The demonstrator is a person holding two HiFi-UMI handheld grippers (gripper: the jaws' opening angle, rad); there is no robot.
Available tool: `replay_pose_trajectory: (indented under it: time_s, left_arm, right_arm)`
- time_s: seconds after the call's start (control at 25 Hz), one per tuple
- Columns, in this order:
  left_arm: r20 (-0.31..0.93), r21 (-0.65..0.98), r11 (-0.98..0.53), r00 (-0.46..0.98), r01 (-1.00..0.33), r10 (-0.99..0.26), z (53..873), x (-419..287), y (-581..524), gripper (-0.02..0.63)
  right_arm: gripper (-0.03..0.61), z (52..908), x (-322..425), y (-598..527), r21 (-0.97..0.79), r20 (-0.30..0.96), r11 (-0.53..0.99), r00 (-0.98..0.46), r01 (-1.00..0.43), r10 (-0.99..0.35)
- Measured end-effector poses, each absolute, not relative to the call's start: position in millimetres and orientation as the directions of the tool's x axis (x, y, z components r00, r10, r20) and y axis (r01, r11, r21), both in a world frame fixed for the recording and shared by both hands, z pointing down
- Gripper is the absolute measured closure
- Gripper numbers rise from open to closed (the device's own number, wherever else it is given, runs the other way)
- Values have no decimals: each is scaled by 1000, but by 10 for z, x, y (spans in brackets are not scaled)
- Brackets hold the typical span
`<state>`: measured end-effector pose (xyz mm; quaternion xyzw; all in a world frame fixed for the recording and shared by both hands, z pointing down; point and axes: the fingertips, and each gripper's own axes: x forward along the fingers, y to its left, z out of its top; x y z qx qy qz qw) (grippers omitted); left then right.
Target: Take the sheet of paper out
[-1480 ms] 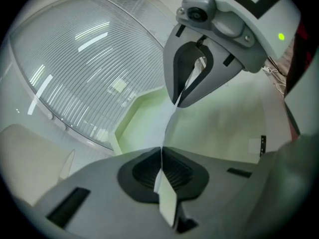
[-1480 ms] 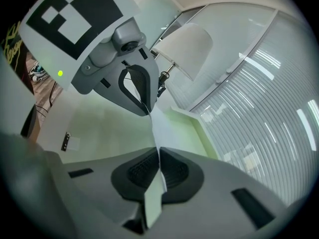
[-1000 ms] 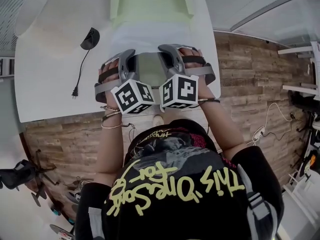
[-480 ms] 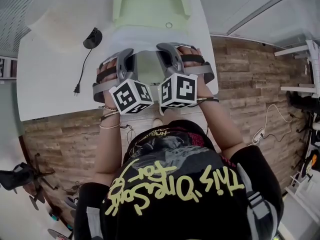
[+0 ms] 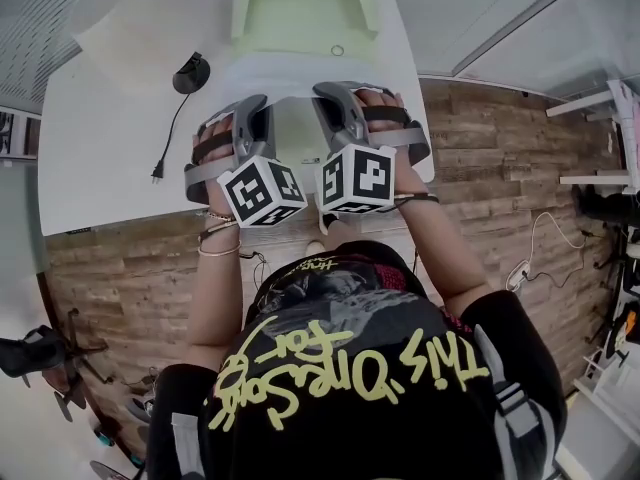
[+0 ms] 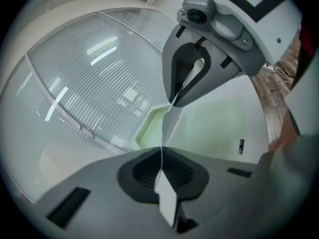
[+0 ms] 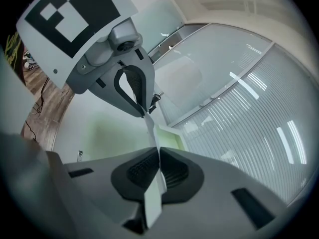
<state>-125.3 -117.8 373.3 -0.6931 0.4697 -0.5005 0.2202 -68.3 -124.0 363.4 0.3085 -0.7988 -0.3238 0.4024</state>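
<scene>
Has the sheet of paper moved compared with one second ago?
Yes: the sheet of paper drew back out of the green tray, uncovering more of it.

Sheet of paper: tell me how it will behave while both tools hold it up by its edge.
Probably floppy: the sheet of paper bends between the left tool and right tool. Likely very light, as two small edge pinches carry it. It may tear if the tools pull apart.
</scene>
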Motion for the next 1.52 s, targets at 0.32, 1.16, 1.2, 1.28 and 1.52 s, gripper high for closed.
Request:
replay_pose_trajectory:
  time_s: [0.32, 1.16, 1.2, 1.28, 1.52]
  left_arm:
    - [454, -791, -428, 50, -436, -890, 3593, -1300, -1079, 606]
    - [378, -831, -353, 29, -430, -925, 3287, -1391, -700, 606]
    - [373, -833, -349, 30, -430, -927, 3264, -1392, -683, 606]
    - [365, -837, -342, 30, -428, -931, 3216, -1386, -642, 606]
    - [342, -850, -326, 38, -413, -939, 3108, -1353, -527, 606]
  right_arm:
    - [569, 3455, -731, -1131, 797, 404, 562, -495, -223, -769]
    - [569, 3135, -821, -731, 856, 325, 477, -511, -198, -795]
    - [569, 3111, -822, -711, 857, 320, 474, -513, -201, -797]
    - [569, 3060, -815, -670, 861, 307, 464, -516, -207, -800]
    - [569, 2945, -782, -548, 874, 276, 436, -517, -216, -810]
